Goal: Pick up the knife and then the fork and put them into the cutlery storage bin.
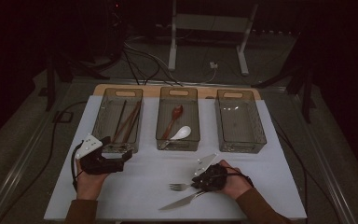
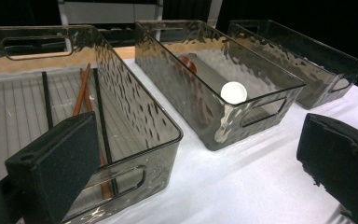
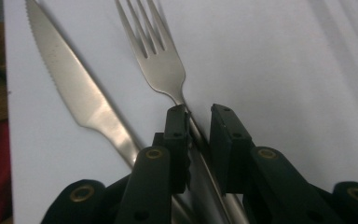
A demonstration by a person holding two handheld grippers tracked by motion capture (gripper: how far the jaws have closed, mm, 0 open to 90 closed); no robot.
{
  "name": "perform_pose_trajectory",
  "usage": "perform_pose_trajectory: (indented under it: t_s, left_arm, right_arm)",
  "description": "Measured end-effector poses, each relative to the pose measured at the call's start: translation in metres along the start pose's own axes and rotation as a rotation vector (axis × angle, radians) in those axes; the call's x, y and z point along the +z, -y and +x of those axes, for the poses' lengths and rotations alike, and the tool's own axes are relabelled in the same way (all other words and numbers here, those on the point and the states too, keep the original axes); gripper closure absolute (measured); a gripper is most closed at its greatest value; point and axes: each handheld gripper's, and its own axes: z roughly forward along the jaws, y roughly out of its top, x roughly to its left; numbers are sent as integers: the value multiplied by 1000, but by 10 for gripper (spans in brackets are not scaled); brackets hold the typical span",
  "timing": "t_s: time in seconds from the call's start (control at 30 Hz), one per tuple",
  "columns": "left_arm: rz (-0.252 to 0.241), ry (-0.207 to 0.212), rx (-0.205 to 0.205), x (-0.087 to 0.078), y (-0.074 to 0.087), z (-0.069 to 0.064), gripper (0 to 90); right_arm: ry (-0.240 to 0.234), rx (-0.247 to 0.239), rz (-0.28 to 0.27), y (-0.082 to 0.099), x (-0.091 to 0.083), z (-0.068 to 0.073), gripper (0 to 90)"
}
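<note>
A steel fork (image 1: 179,186) (image 3: 161,65) and a steel knife (image 1: 179,202) (image 3: 74,88) lie side by side on the white table near its front edge. My right gripper (image 1: 204,183) (image 3: 199,121) is low over the fork's handle. The jaws stand narrowly on either side of the handle, and a thin gap still shows at one pad. My left gripper (image 1: 116,153) (image 2: 196,163) rests at the front left with its jaws wide apart and nothing between them. It sits just in front of the left bin (image 1: 103,119) (image 2: 135,107).
Three clear bins stand in a row at the back. The left bin holds chopsticks (image 1: 126,122) (image 2: 81,91). The middle bin (image 1: 161,121) (image 2: 182,88) holds a red-brown spoon (image 1: 175,116) and a white spoon (image 1: 182,133) (image 2: 233,92). The right bin (image 1: 261,126) (image 2: 307,56) is bare.
</note>
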Motion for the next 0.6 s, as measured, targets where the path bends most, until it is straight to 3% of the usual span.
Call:
perform_pose_trajectory:
  t_s: [0.17,0.4,0.5,0.6]
  left_arm:
    - [1,2,-2,1,0,0,6]
    - [3,1,-1,1,0,0,6]
    - [3,1,-3,1,0,0,6]
    - [4,2,-1,1,0,0,6]
  right_arm:
    - [53,9,-11,0,1,-4,796]
    - [170,99,-14,5,-2,-21,834]
    - [184,129,-15,9,-4,-27,840]
    - [157,159,-17,13,-6,-33,832]
